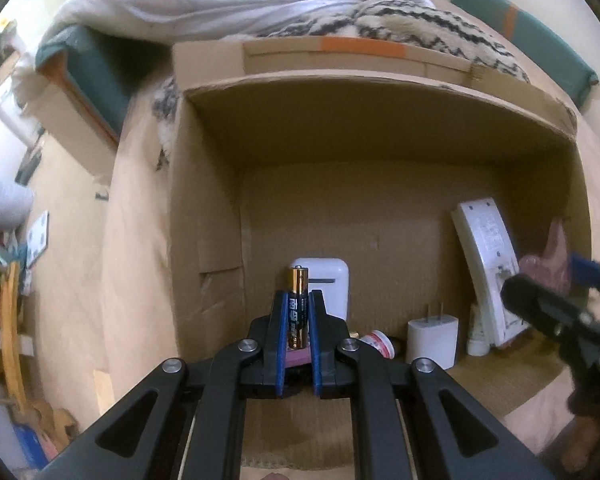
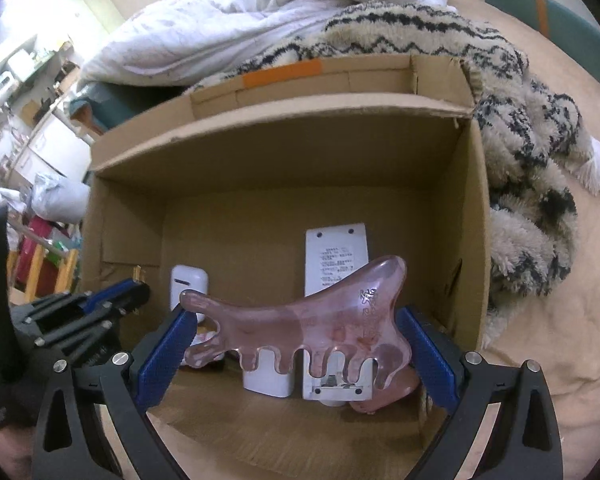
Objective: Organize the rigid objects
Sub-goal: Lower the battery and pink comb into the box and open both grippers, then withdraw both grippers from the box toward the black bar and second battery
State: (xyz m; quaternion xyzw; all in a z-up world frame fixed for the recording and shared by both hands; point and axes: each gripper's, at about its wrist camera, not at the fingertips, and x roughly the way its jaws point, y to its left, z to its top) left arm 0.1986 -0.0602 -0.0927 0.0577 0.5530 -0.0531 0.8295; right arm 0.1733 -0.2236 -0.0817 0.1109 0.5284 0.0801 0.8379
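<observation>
My left gripper [image 1: 298, 312] is shut on a gold and black battery [image 1: 297, 307] that stands upright between its blue pads, over the open cardboard box [image 1: 340, 128]. My right gripper [image 2: 298, 334] is shut on a translucent pink comb-shaped scraper [image 2: 300, 320], held crosswise with its teeth pointing down, also above the box [image 2: 284, 152]. In the left wrist view the right gripper [image 1: 580, 280] comes in blurred at the right edge. In the right wrist view the left gripper [image 2: 136, 292] shows at the left.
Inside the box lie a white remote-like device [image 1: 488, 264] leaning on the right wall, a white plug charger [image 1: 432, 340], a white earbud case [image 1: 332, 280] and a small pink-lidded jar [image 1: 376, 342]. A fuzzy patterned blanket [image 2: 520, 160] and white duvet [image 2: 260, 20] lie behind on the bed.
</observation>
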